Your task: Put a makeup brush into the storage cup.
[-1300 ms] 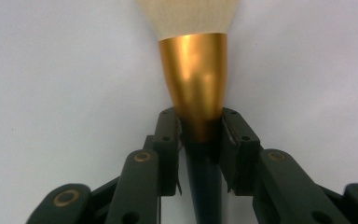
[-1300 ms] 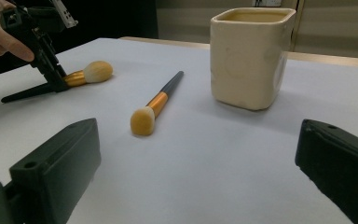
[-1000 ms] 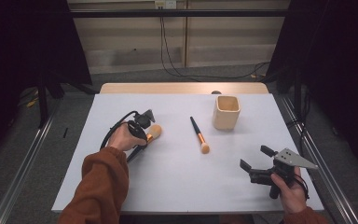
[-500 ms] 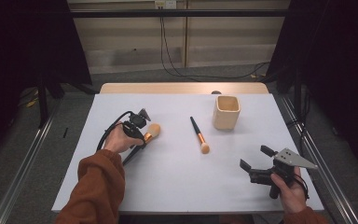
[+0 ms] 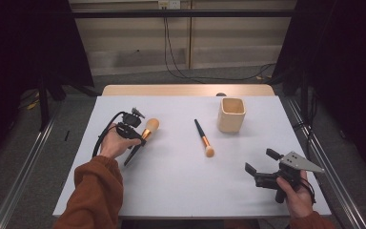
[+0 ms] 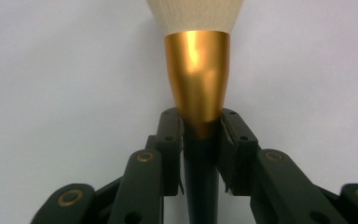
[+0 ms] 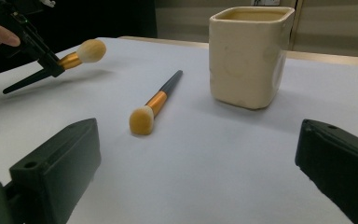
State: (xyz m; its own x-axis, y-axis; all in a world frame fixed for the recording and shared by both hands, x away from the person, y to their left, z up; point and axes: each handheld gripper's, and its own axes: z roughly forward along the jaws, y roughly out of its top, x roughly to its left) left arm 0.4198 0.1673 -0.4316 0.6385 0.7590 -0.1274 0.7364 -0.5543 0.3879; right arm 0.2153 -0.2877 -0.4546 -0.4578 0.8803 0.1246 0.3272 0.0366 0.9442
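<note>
Left tool (image 5: 138, 134) clamps brush (image 5: 145, 132); cup (image 5: 231, 115) empty.

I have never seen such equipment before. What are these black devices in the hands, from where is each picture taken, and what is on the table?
A person sits at a table and holds a hand-operated grasping tool in each hand. One picture comes from a camera above the table. The other two come from cameras mounted on the tools, looking along their black jaws.

The left tool is shut on a large makeup brush, just below its gold collar. The right tool is open and holds nothing.

On the table lie a smaller brush and, beside it, an upright cream cup.
</note>
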